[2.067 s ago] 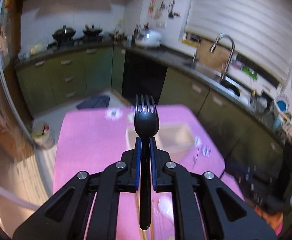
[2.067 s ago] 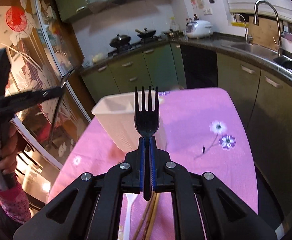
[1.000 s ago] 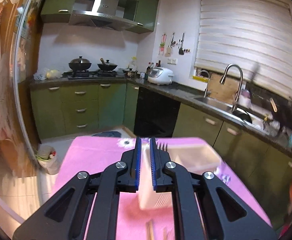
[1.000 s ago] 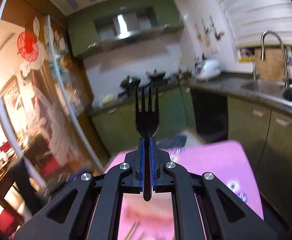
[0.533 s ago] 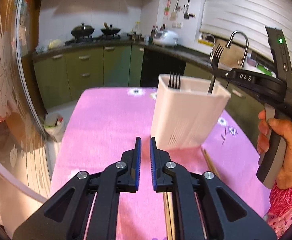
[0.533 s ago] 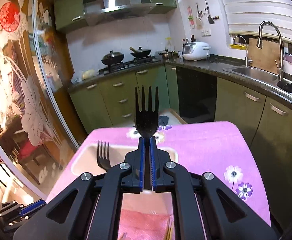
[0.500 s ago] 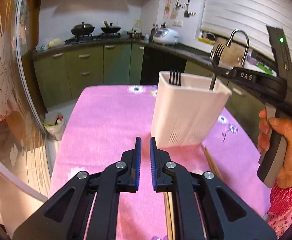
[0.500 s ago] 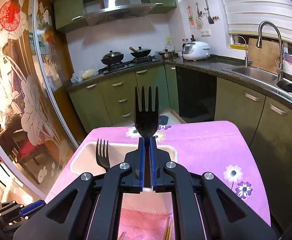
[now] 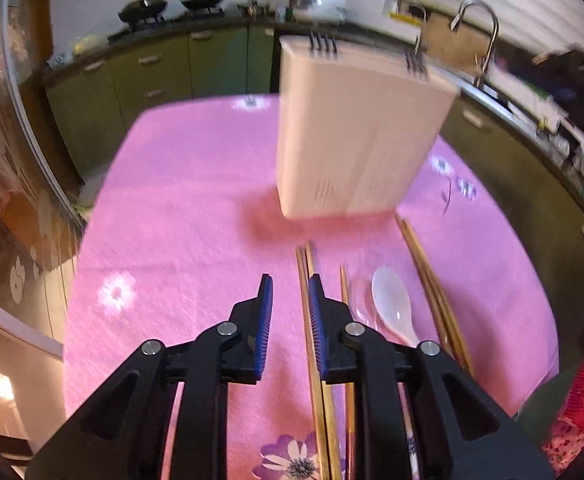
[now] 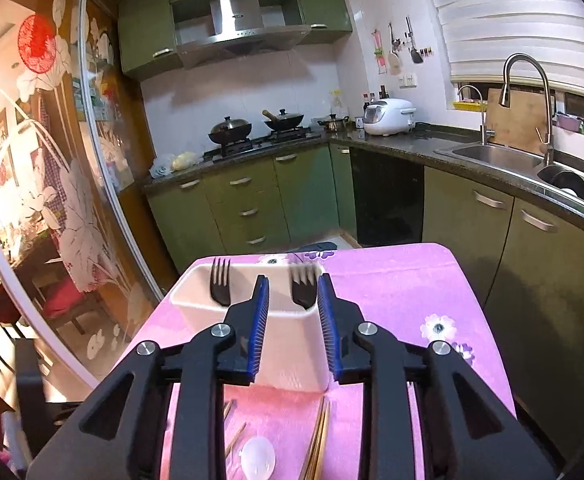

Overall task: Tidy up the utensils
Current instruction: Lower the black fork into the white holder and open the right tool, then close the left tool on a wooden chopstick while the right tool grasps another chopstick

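Note:
A white utensil holder (image 9: 355, 136) stands on the pink tablecloth (image 9: 180, 200). Two black forks stand in it, one at its left (image 10: 220, 282) and one at its right (image 10: 303, 286). My right gripper (image 10: 293, 304) is open and empty just above the holder, the right fork between its jaws' line. My left gripper (image 9: 289, 304) is open and empty, low over the cloth, with a pair of wooden chopsticks (image 9: 311, 320) under its right finger. A white spoon (image 9: 393, 306) and more chopsticks (image 9: 431, 288) lie to the right.
The table ends at its far edge (image 10: 371, 250), with green kitchen cabinets (image 10: 252, 204) beyond. A counter with a sink (image 10: 487, 152) runs along the right. A glass sliding door (image 10: 52, 200) is at the left.
My right gripper opened and let its black fork drop into the holder. My left gripper, empty since its fork went into the holder, dipped toward the chopsticks and opened wider.

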